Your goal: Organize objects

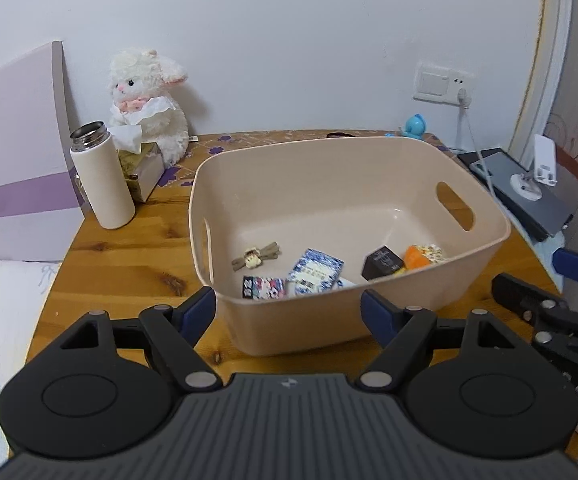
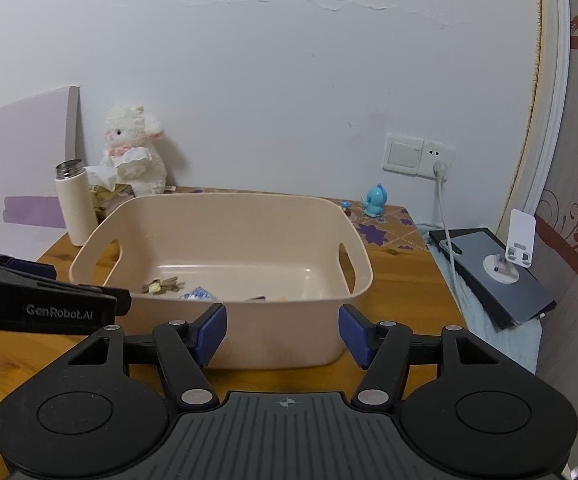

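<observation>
Both tongs, left (image 1: 287,312) and right (image 2: 281,334), are held spread and empty just before the bin's (image 1: 485,248) near wall. The bin lies dead ahead on the table (image 1: 129,256), its long axis across both views, neither arm clearly nearer. Small packets (image 1: 316,271) lie inside, print unreadable. "GenRobot.AI" is read on the left tongs' side.
</observation>
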Available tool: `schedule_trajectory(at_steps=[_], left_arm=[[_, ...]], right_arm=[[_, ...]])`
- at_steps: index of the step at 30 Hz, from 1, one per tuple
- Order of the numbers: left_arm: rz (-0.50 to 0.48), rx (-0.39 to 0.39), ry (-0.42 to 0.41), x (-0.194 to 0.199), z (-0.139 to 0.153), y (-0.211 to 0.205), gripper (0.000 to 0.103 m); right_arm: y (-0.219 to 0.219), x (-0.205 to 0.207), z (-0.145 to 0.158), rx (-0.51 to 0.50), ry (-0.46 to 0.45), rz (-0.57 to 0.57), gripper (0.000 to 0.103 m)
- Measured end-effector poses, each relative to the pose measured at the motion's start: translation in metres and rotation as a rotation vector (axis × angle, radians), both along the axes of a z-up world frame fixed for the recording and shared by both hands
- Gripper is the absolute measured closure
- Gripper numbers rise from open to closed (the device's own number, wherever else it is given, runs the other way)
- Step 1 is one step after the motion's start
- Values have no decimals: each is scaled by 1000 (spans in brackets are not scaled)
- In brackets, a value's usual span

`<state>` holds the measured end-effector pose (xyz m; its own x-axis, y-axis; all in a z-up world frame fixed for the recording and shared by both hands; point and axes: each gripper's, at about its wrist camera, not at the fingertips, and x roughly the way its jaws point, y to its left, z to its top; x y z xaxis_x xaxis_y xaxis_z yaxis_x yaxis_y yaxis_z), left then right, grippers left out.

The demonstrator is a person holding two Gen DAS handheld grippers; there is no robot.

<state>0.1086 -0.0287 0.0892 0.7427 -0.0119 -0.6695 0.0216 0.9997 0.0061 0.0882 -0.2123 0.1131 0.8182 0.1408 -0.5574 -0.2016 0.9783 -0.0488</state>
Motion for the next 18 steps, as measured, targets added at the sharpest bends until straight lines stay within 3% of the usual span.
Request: schedule_trajectory(at_steps=[18], left_arm=[[-27, -31, -49, -85, 14, 7, 17]], right_arm=[[-8, -77, 9, 17, -40, 40, 32]])
